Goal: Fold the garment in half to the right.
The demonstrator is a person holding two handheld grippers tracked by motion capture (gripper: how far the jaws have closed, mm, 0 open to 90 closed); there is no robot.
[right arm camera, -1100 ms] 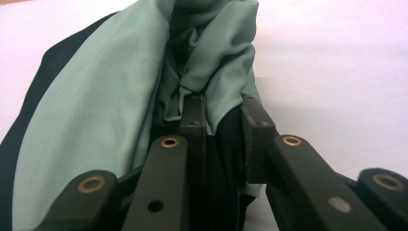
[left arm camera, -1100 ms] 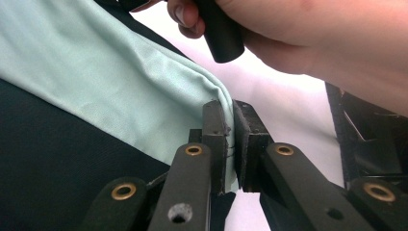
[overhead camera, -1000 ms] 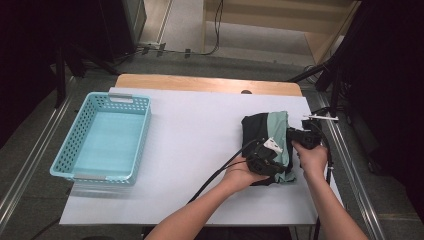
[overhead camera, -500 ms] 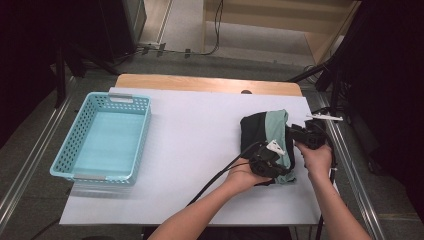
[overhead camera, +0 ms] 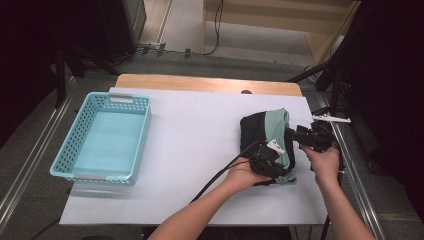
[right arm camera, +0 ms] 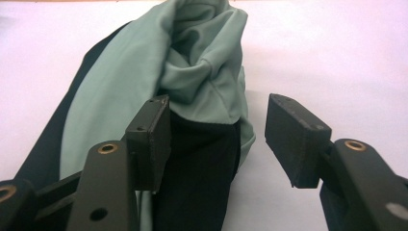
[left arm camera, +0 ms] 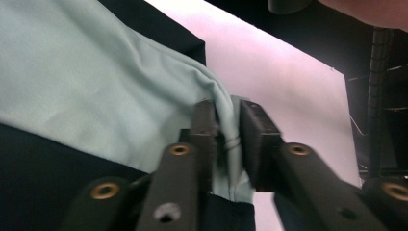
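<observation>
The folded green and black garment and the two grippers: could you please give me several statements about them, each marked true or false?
1. The left gripper is shut on a green fold of the folded green and black garment. True.
2. The right gripper is clamped tight on the garment. False: its jaws stand open, with cloth between them.
3. The garment lies inside the light blue plastic basket. False: it lies on the white table, at the right side, while the basket stands at the left.
4. The basket holds nothing. True.
5. Both grippers are at the garment. True.
</observation>
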